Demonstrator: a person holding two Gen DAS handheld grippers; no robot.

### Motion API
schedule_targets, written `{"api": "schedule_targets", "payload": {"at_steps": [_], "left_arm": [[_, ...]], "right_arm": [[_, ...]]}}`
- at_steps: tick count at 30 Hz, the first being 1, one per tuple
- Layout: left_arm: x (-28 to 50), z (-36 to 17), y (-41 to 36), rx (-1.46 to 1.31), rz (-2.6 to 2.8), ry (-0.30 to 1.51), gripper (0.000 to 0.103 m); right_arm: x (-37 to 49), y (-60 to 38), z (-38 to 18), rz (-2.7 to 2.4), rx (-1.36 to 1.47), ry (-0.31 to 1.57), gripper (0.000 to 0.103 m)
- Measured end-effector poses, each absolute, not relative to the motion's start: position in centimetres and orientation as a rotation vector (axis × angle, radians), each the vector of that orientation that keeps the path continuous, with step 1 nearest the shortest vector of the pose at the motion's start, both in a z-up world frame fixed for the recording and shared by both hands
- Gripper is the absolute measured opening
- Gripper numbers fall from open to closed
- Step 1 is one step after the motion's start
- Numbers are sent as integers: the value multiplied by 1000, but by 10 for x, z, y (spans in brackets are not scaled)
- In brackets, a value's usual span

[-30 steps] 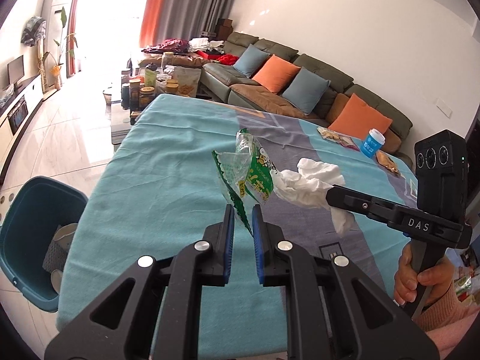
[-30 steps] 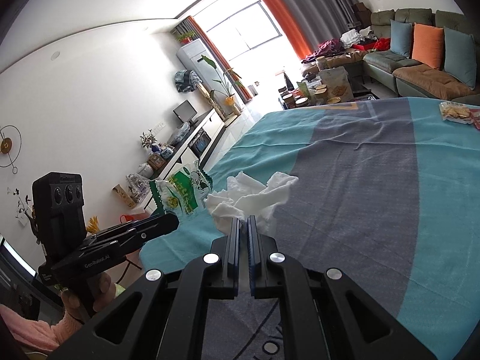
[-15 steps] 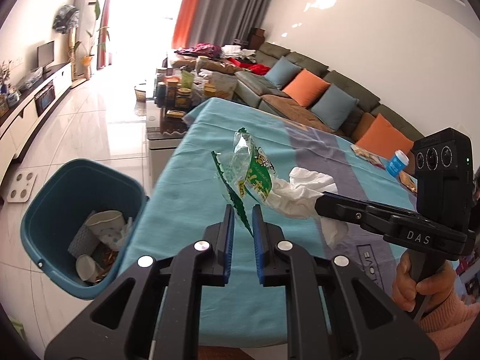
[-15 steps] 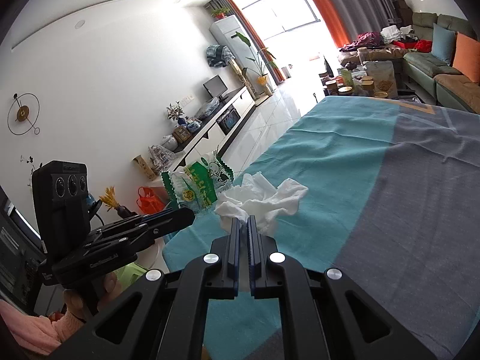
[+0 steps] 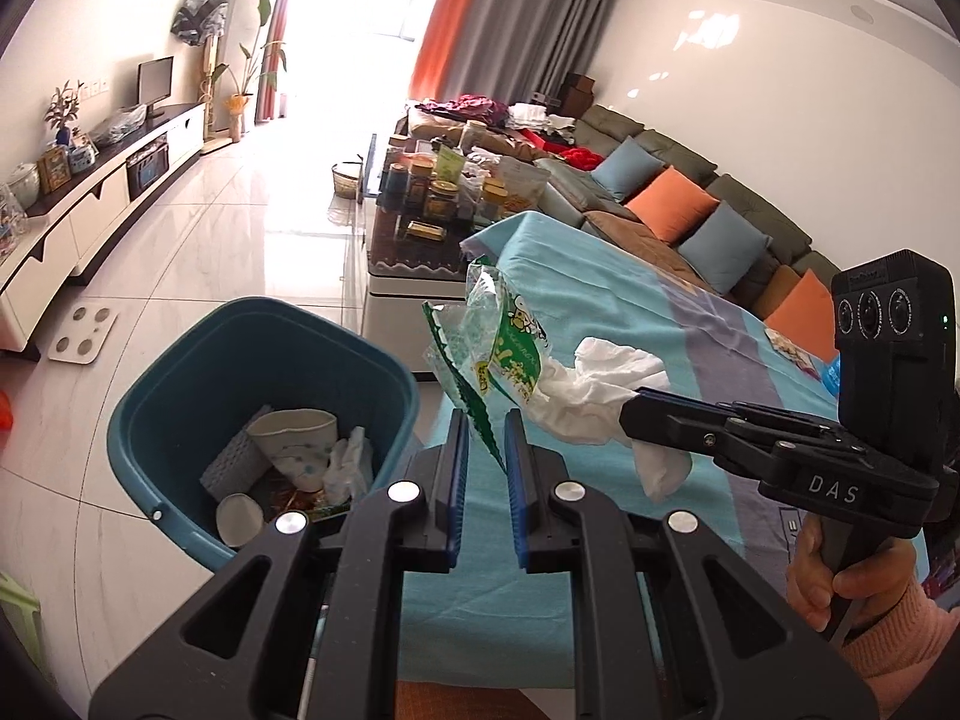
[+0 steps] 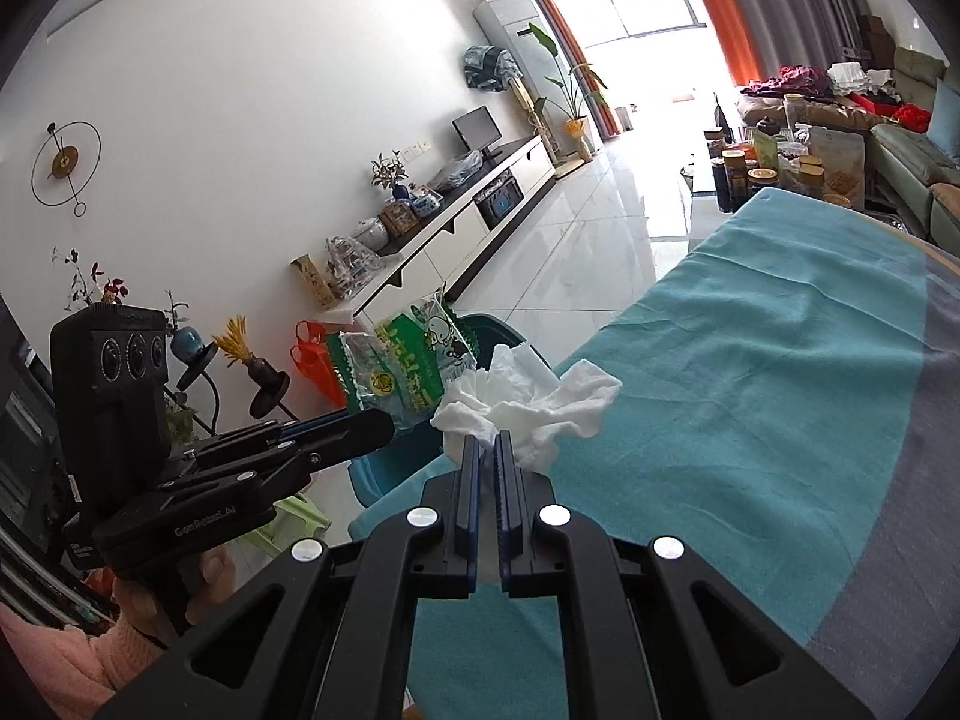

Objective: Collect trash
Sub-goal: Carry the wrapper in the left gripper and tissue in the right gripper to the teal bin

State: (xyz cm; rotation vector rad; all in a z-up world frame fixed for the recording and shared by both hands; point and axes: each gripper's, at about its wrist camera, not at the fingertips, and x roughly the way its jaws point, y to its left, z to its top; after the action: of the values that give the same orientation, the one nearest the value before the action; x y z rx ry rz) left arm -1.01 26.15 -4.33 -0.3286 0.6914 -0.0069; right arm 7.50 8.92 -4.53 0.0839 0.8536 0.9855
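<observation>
My left gripper (image 5: 483, 427) is shut on a green and clear snack wrapper (image 5: 501, 351), held up over the table's left edge; the wrapper also shows in the right wrist view (image 6: 403, 363). My right gripper (image 6: 487, 450) is shut on a crumpled white tissue (image 6: 528, 405), just right of the wrapper; the tissue also shows in the left wrist view (image 5: 606, 399). A teal trash bin (image 5: 198, 378) stands on the floor left of the table, below and left of the wrapper. It holds a paper cup and other waste.
The table wears a teal and grey cloth (image 6: 780, 372). Snack packets (image 5: 792, 354) lie at its far right. A coffee table with jars (image 5: 432, 204), a sofa with cushions (image 5: 690, 210) and a TV cabinet (image 5: 108, 180) stand beyond.
Both grippers have carried the wrapper and the tissue leftward to the table's edge. The trash bin has come into fuller view, closer below the wrapper.
</observation>
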Motion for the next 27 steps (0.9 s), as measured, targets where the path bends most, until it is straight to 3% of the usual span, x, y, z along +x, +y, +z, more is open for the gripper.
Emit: {"api": "schedule_targets", "payload": {"at_steps": [27], "left_arm": [[-16,-90,342,-437,172,767,14]], "right_arm": [[86,204,-74,1048,-141,970,4]]}}
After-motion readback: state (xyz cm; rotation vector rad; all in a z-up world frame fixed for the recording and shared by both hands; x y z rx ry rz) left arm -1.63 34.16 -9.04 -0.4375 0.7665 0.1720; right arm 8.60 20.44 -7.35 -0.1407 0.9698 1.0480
